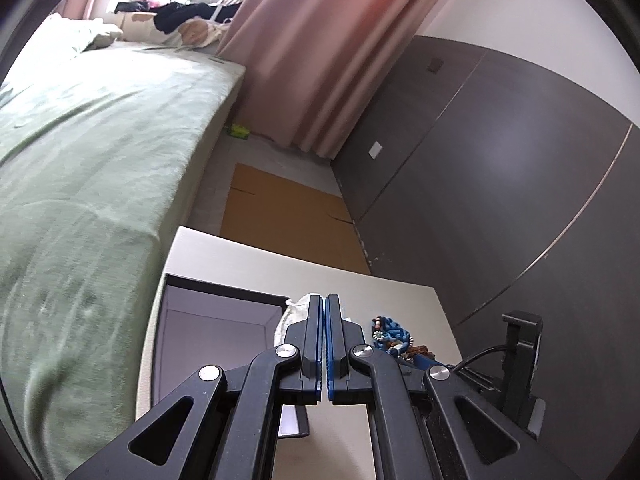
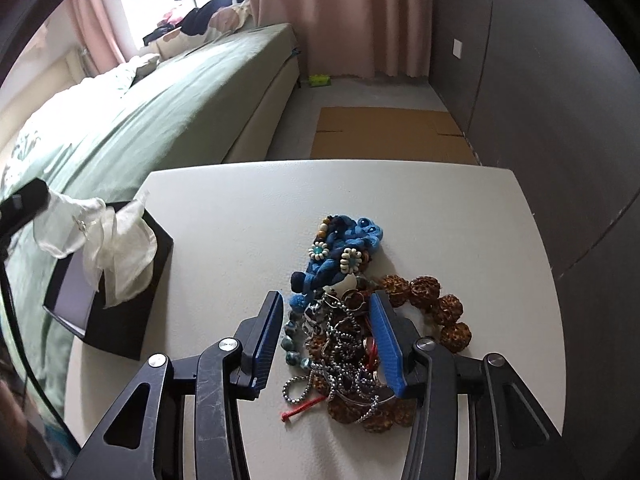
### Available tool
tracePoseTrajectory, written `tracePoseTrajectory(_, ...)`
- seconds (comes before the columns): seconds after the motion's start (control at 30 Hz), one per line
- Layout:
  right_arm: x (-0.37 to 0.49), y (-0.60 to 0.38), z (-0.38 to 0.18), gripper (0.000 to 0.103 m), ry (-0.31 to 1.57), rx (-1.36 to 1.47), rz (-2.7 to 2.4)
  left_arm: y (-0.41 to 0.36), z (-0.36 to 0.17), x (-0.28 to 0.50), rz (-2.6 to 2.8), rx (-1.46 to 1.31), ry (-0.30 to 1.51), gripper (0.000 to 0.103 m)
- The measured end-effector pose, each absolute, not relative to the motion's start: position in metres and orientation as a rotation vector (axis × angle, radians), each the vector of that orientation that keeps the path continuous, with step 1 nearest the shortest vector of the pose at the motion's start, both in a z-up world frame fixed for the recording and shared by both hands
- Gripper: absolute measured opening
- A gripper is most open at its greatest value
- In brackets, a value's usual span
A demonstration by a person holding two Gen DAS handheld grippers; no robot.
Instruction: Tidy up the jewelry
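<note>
A bed point(image 2: 168, 92) under a green cover is filling the left of the room, with a pink curtain point(image 2: 340, 16) hanging at the far end and a dark wardrobe point(image 1: 500, 152) running along the right. A flattened cardboard sheet point(image 2: 384, 132) is lying on the floor between bed and wardrobe, just beyond the white bench point(image 2: 460, 216).

On the bench, an open black box point(image 2: 120, 320) is sitting at the left edge, its pale lilac inside showing. A sheer white pouch point(image 2: 104, 244) is hanging over the box; in the right wrist view a black finger of the left tongs point(image 1: 323, 320) is touching its top corner at the far left. In the left wrist view those tongs are pressed together with only a thin slit between the blue pads, and the white fabric is peeking out on both sides of the tips, so they are pinching the pouch.

The jewelry pile point(image 2: 348, 320) is lying on the right half of the bench, well apart from the box: a blue knitted necklace point(image 2: 340, 256) with bead flowers at the far end, brown carved-nut beads point(image 2: 440, 304) on the right, silver ball chains point(image 2: 340, 344) tangled in the middle, and a red cord point(image 2: 300, 410) at the near edge.

The right tongs point(image 2: 328, 304) are spread wide, low over the pile, straddling the chains, with the right pad resting among the beads.
</note>
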State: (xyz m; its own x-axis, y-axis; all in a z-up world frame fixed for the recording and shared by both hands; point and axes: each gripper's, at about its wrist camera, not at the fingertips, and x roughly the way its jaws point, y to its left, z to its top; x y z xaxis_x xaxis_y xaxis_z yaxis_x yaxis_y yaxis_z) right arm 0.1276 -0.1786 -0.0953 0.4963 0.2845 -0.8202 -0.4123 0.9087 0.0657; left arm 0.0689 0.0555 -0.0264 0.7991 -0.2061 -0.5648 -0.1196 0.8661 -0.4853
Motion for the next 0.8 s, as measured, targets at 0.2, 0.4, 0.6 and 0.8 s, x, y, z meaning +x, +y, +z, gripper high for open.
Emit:
tracePoseTrajectory(0.2, 0.124, -0.203, -0.083, 0.007, 0.983, -0.017, 0.462, 0.058, -0.023, 0.062, -0.040, -0.528, 0.644, 0.000)
tracePoseTrajectory(0.4, 0.116, -0.230, -0.065, 0.004, 0.938, 0.141, 0.519, 0.064, -0.017, 0.052, -0.017, -0.537, 0.619, 0.000)
tracePoseTrajectory(0.6, 0.102, -0.237, -0.048, 0.004, 0.879, 0.210, 0.546, 0.075, -0.017, 0.046, 0.023, -0.554, 0.619, 0.000)
tracePoseTrajectory(0.8, 0.100, -0.238, -0.034, 0.004, 0.847, 0.289, 0.576, 0.073, -0.027, 0.055, 0.034, -0.550, 0.671, 0.000)
